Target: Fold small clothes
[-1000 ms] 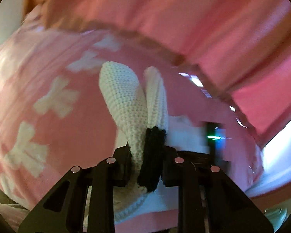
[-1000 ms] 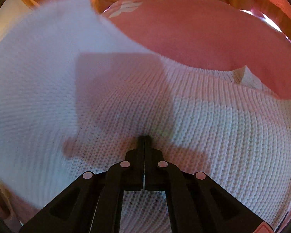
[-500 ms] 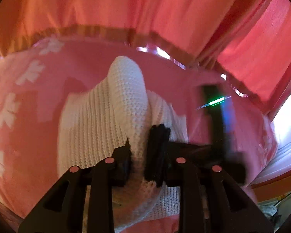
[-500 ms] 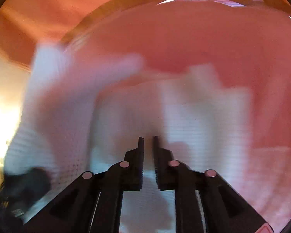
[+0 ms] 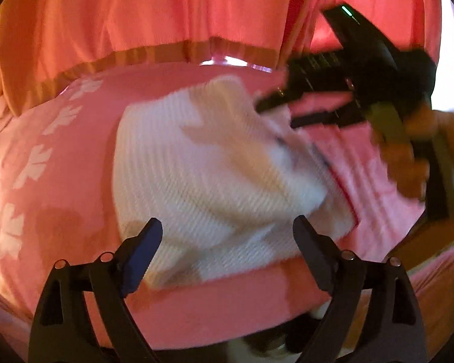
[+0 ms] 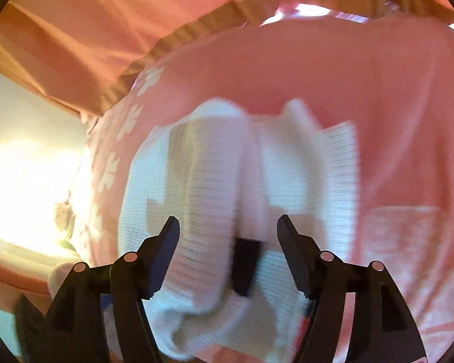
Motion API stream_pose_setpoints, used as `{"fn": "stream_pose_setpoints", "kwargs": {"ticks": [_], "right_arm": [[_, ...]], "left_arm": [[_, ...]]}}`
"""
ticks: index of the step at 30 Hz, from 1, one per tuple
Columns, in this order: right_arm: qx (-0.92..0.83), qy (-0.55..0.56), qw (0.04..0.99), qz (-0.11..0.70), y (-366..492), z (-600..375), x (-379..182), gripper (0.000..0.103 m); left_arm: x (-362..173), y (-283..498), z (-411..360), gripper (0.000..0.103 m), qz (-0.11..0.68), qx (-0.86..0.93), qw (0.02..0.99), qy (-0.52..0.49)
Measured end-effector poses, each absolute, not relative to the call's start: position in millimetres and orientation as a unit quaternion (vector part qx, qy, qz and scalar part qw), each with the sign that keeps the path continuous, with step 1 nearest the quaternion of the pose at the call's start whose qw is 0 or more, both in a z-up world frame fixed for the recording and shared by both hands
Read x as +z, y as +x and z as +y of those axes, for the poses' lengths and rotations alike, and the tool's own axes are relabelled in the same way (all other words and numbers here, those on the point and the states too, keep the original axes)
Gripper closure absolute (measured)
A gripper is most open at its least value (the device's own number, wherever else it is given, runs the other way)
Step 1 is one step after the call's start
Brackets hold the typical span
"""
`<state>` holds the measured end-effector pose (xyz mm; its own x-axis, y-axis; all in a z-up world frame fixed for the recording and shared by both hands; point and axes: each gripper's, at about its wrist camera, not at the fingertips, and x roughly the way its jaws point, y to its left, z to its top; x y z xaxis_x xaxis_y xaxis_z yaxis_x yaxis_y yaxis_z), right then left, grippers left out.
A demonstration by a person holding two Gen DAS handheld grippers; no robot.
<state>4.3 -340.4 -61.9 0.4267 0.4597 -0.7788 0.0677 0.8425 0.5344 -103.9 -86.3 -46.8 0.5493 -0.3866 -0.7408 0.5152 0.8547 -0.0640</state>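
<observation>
One white knitted garment (image 5: 215, 175) lies on a pink bedcover (image 5: 75, 163) printed with white flower shapes. In the left wrist view it sits in the middle of the cover, its far right part blurred. The left gripper (image 5: 228, 239) hangs over its near edge with both fingers spread wide and nothing between them. The right gripper (image 5: 275, 112), a dark blurred shape gripped by a hand (image 5: 408, 157), shows at the far right of that view, its tips at the garment's far right corner.

In the right wrist view the garment (image 6: 215, 199) shows one rolled fold running near to far down its middle, with one black patch (image 6: 245, 260) just right of the roll. The right gripper (image 6: 228, 230) is wide open above it, holding nothing. One pink curtain (image 6: 106, 24) with a tan hem hangs beyond the bed.
</observation>
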Motion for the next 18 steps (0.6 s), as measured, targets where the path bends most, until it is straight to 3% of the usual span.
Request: {"fn": "stream_pose_setpoints", "kwargs": {"ticks": [3,5,6,7,9,12,18], "right_arm": [[0.121,0.250,0.793,0.542,22,-323,-77,0.037],[0.107,0.228,0.805,0.537,26,-315,-77,0.073],[0.113,0.231,0.808,0.530,26,-312,-71,0.082],[0.122,0.240,0.815,0.514,23,-314,-59,0.085],[0.132,0.238,0.838,0.472,12,-322,-29,0.086],[0.138,0.238,0.857,0.437,-10,-341,-2,0.086],[0.032,0.223,0.810,0.542,-11,-370,-89,0.081]], "left_arm": [[-68,-99,-81,0.022,0.424,-0.242,0.868,0.090],[-77,-93,-81,0.044,0.431,-0.233,0.867,0.091],[-81,-88,-80,0.057,0.437,-0.220,0.867,0.093],[-82,-84,-79,0.073,0.439,-0.210,0.869,0.092],[-79,-78,-74,0.082,0.447,-0.210,0.866,0.074],[-75,-73,-72,0.086,0.459,-0.221,0.858,0.060],[-85,-78,-77,0.085,0.454,-0.230,0.858,0.068]]}}
